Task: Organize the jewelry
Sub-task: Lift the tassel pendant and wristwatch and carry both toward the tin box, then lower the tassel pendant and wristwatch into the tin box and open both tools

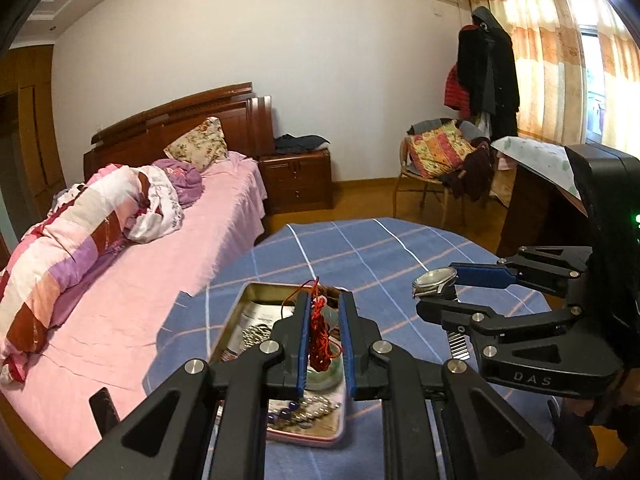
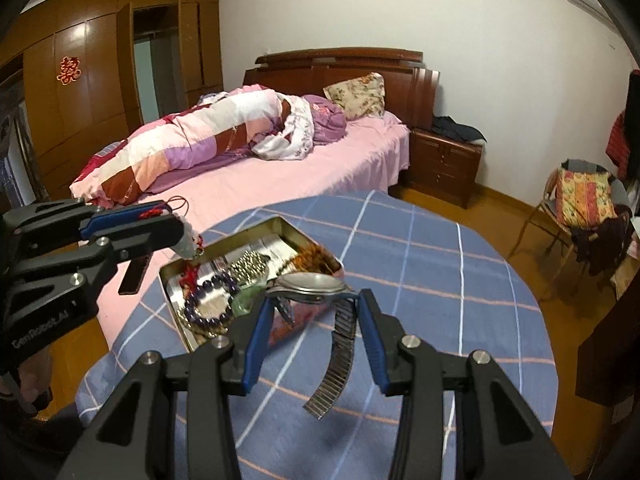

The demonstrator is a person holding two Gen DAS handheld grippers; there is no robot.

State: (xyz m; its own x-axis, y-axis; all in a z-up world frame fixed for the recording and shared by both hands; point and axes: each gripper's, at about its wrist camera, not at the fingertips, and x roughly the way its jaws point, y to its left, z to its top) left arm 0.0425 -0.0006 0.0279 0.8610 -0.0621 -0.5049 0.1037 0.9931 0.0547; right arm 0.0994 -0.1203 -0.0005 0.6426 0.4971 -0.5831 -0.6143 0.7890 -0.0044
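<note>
An open metal tin sits on the blue checked tablecloth; it also shows in the left wrist view. It holds a purple bead bracelet, a silver chain and other pieces. My left gripper is shut on a red cord pendant and holds it above the tin; it shows at the left in the right wrist view. My right gripper is shut on a silver wristwatch, whose metal band hangs down. The watch is to the right of the tin.
A bed with pink sheet and rolled quilt lies just beyond the table. A wooden nightstand, a chair with cushion and a wardrobe stand farther off. A desk edge is at right.
</note>
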